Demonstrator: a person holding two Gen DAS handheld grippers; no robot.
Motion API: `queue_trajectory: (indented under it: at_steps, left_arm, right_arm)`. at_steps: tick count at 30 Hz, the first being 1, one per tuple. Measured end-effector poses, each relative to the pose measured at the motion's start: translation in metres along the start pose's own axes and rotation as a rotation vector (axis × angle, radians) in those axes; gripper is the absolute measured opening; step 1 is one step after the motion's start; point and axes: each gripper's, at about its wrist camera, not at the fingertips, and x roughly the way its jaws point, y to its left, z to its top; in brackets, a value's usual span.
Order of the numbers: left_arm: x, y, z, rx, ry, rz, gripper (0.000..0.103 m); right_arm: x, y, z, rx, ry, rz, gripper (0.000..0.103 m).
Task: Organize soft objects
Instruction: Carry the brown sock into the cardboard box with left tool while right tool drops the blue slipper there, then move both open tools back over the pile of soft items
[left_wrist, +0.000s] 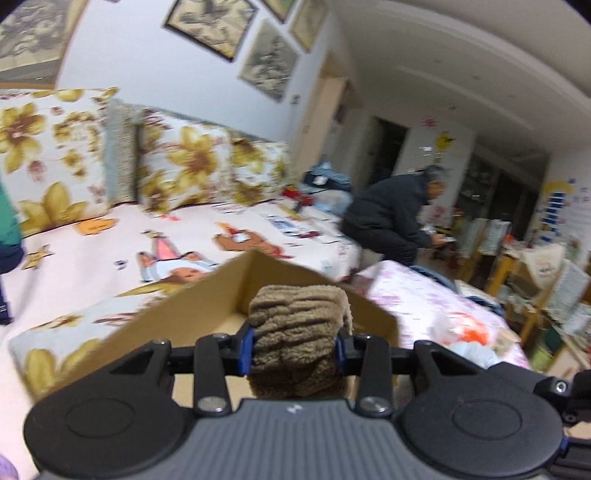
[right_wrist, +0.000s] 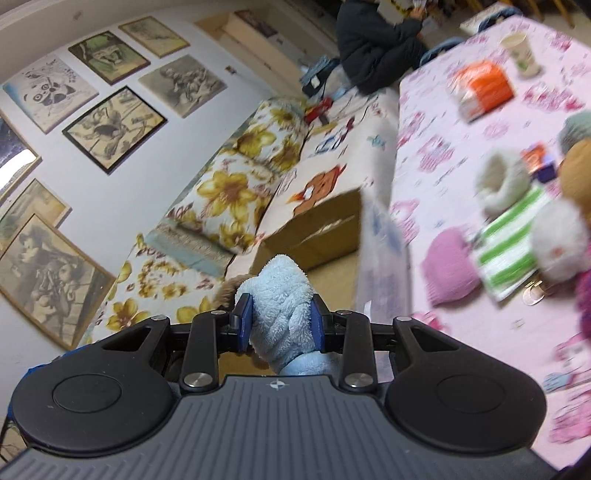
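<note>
The left gripper (left_wrist: 295, 349) has its blue-padded fingers (left_wrist: 248, 345) pressed against both sides of a rolled brown fleece cloth (left_wrist: 297, 332), which bulges above and below the pads. The bundle hangs over the open top of a brown cardboard box (left_wrist: 192, 295), whose far corner rises just behind it. The box sits on a sofa covered with a white cartoon-print sheet (left_wrist: 110, 251), and cushions patterned with large yellow flowers (left_wrist: 184, 166) line the sofa back under framed pictures on the wall (left_wrist: 210, 26). Farther off, a person in a dark jacket (left_wrist: 391, 218) sits bent forward at the sofa's end. The right gripper (right_wrist: 281, 321) pinches a rolled light-blue terry cloth (right_wrist: 282, 310) between its own blue pads (right_wrist: 243, 321), the roll poking up past the fingertips. The same cardboard box (right_wrist: 317, 229) lies beyond it, between the flowered cushions (right_wrist: 236, 192) and a table under a pink-patterned cloth (right_wrist: 443, 129). On that table, blurred, rest a pink knitted item (right_wrist: 448, 269), a green-and-white striped cloth (right_wrist: 509, 247), a white fluffy item (right_wrist: 504, 184), a white fuzzy ball (right_wrist: 561, 240), an orange-and-white packet (right_wrist: 482, 88) and a pale paper cup (right_wrist: 521, 51).
</note>
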Motion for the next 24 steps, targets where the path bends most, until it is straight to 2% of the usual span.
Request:
queue_trajectory:
  at_steps: [5,9,11,13,16,19,24]
  left_arm:
    - [0.004,0.022,0.004,-0.061,0.012,0.074,0.039]
    - [0.008,0.03,0.003,-0.084,0.025,0.127,0.041]
    - [0.009,0.03,0.002,-0.09,0.031,0.146,0.048]
    - [0.01,0.029,0.002,-0.094,0.031,0.156,0.064]
    - [0.006,0.028,0.003,-0.101,-0.002,0.166,0.085]
    - [0.005,0.023,0.003,-0.1,-0.006,0.125,0.096]
    - [0.002,0.009,0.0,-0.061,-0.025,0.07,0.1]
  right_arm:
    - [0.016,0.004,-0.011,0.016,0.053,-0.007,0.043]
    - [0.013,0.004,-0.019,-0.006,0.075,-0.019,0.051]
    - [-0.004,0.004,-0.022,-0.021,0.07,-0.018,0.058]
    - [-0.009,0.005,-0.022,-0.036,0.057,-0.021,0.077]
    - [-0.015,0.002,-0.018,-0.047,0.036,-0.021,0.085]
    - [-0.026,-0.002,-0.017,-0.071,-0.004,-0.023,0.099]
    - [-0.045,-0.011,-0.014,-0.111,-0.072,-0.073,0.101]
